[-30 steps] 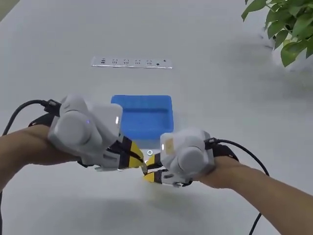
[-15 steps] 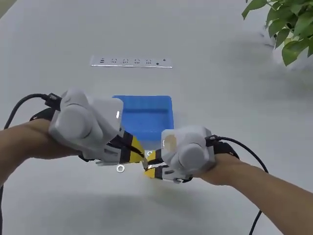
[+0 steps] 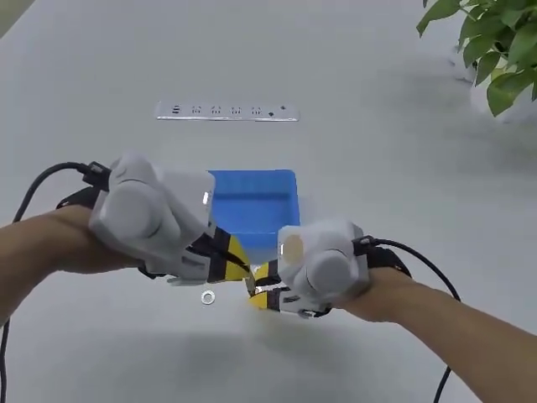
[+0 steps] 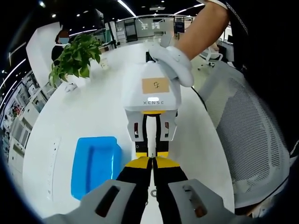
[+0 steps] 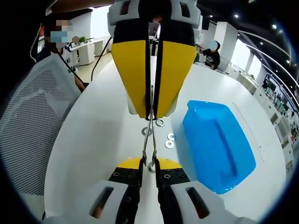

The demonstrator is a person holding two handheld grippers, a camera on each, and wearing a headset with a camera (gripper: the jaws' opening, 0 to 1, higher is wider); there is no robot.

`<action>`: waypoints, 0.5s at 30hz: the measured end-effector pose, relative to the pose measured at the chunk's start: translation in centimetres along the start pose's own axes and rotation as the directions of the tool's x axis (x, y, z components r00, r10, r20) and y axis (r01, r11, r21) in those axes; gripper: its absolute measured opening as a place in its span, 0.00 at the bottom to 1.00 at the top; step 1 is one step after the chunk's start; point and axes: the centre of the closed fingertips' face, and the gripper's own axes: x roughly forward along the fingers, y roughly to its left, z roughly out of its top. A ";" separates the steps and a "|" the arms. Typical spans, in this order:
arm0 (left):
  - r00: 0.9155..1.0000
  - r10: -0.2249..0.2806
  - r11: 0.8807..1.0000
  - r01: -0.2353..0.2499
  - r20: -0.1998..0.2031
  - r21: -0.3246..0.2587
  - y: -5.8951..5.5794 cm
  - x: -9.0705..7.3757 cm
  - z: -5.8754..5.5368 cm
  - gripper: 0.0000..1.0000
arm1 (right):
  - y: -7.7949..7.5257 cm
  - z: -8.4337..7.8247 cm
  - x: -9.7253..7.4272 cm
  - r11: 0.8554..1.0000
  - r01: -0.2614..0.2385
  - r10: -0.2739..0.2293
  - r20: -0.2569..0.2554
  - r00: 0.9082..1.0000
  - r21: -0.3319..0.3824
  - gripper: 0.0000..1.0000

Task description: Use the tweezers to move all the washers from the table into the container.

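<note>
The left gripper [image 4: 152, 162] has its jaws clenched on one end of the tweezers [image 5: 150, 133]. The right gripper [image 5: 149, 164] faces it tip to tip and is clamped on the other end. The tweezers span the short gap between them, above the white table [image 3: 377, 143]. Four washers [image 5: 170, 137] lie on the table beneath, just beside the blue container [image 5: 217, 144]. A power strip [image 3: 226, 112] lies beyond the container.

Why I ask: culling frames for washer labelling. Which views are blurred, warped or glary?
Head view: soft even light, washer sharp. Left gripper view: fisheye bends the container, ceiling lights glare. Right gripper view: tweezers and washers sharp, edges warped.
</note>
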 end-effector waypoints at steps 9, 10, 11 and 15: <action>1.000 -0.014 1.000 0.014 -0.005 0.000 0.5 0.5 -0.2 0.06 | -0.2 -0.3 0.0 1.000 0.001 -0.001 0.003 1.000 0.012 0.13; 1.000 -0.014 1.000 0.014 -0.006 0.000 0.6 0.5 -0.2 0.06 | -0.2 -0.4 0.1 1.000 0.001 -0.001 0.002 1.000 0.013 0.13; 1.000 -0.015 1.000 0.015 -0.006 -0.003 0.7 0.5 -0.2 0.06 | -0.2 -0.4 0.1 1.000 0.001 -0.001 0.002 1.000 0.014 0.13; 1.000 -0.023 1.000 0.023 -0.005 -0.015 0.9 0.6 -0.1 0.06 | -0.2 -0.4 0.1 1.000 -0.003 0.003 0.004 1.000 0.025 0.15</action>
